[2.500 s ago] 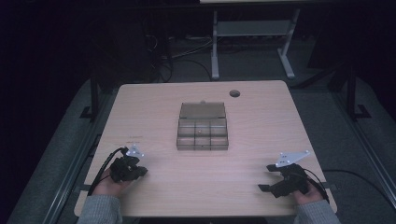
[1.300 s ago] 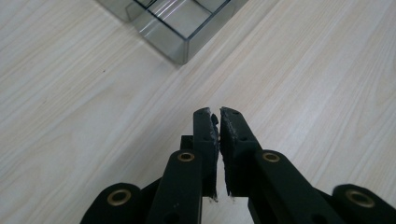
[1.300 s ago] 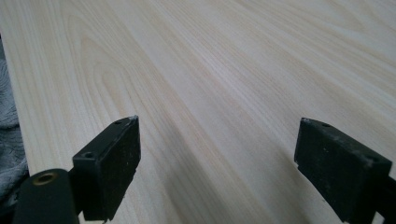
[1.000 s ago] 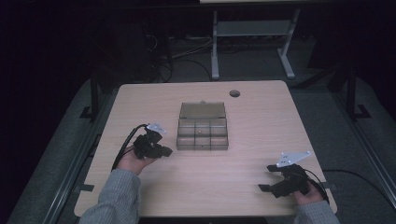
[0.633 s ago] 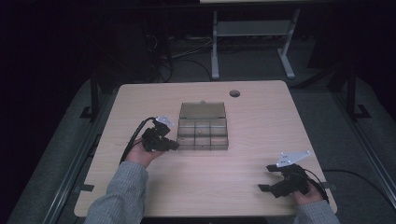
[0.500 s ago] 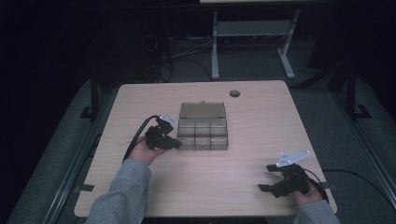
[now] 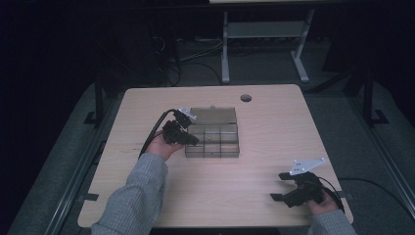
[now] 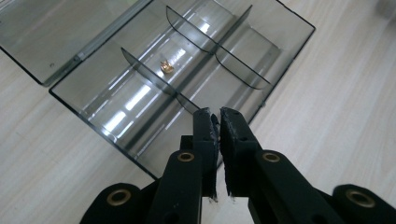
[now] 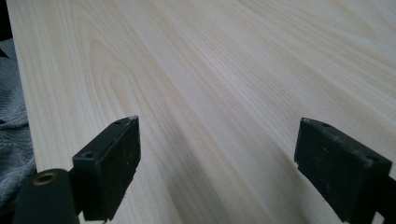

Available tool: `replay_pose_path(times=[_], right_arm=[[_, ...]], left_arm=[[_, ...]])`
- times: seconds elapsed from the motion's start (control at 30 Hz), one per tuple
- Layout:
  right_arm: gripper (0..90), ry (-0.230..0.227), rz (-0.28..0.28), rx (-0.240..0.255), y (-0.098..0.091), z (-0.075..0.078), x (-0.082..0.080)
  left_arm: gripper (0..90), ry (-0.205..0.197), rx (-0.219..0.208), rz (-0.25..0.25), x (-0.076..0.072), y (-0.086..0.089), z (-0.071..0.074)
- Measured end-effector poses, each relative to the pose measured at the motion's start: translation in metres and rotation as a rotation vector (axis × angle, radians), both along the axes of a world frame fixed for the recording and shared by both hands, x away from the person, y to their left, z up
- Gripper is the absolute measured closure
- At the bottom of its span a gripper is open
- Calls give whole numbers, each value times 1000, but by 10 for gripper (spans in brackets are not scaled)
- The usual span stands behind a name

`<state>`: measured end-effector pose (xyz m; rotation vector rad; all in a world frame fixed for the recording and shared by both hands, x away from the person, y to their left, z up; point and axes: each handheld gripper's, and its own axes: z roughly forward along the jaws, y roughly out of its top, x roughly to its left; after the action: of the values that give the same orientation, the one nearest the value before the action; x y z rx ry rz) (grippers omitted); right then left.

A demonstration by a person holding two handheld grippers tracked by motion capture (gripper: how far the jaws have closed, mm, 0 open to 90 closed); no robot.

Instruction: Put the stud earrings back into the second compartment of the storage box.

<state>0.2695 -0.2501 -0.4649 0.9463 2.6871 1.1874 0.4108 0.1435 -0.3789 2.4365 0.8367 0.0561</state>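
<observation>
Clear plastic box (image 7: 213,139) with little walls inside sits near the middle of the table (image 7: 274,127), and its lid (image 7: 213,115) lies open flat on the far side. Your left gripper (image 7: 188,138) is at the box's left edge. In the left gripper view, your left gripper (image 8: 215,122) has its jaws almost closed, with just a thin gap between them, and nothing is held there. The tips hang over the near wall of the box (image 8: 140,93). One tiny gold piece (image 8: 166,68) lies in a compartment beyond the tips, apart from them, with a divider wall (image 8: 156,81) between. Your right gripper (image 7: 279,188) rests near the table's front right corner, well apart from the box. In the right gripper view, your right gripper (image 9: 217,149) has its jaws spread wide over bare wood (image 9: 210,70), holding nothing. A grey sleeve (image 9: 11,116) shows at the left edge of that view. A round hole (image 7: 246,98) is in the table behind the box.
</observation>
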Motion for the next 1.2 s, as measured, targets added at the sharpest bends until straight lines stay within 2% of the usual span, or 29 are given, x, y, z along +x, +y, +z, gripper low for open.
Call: replay_pose_path(times=[0.3, 0.37, 0.53, 0.63, 0.9, 1.13, 1.2], right_arm=[[145, 2, 0, 5, -1, 0, 0], [145, 1, 0, 5, -1, 0, 0], [145, -2, -1, 10, -2, 0, 0], [145, -3, -1, 12, -2, 1, 0], [145, -3, -3, 19, -2, 0, 0], [145, 0, -4, 23, -2, 0, 0], [145, -1, -3, 23, -2, 0, 0]], left_arm=[[849, 15, 13, 1, 19, -17, -2], [849, 20, 4, 15, 23, -22, -4], [849, 17, 26, -2, 33, -30, -4], [849, 23, 23, 6, 38, -34, -6], [849, 49, 23, 17, 52, -49, -19], [849, 82, 5, 52, 63, -58, -34], [849, 88, 11, 56, 65, -60, -39]])
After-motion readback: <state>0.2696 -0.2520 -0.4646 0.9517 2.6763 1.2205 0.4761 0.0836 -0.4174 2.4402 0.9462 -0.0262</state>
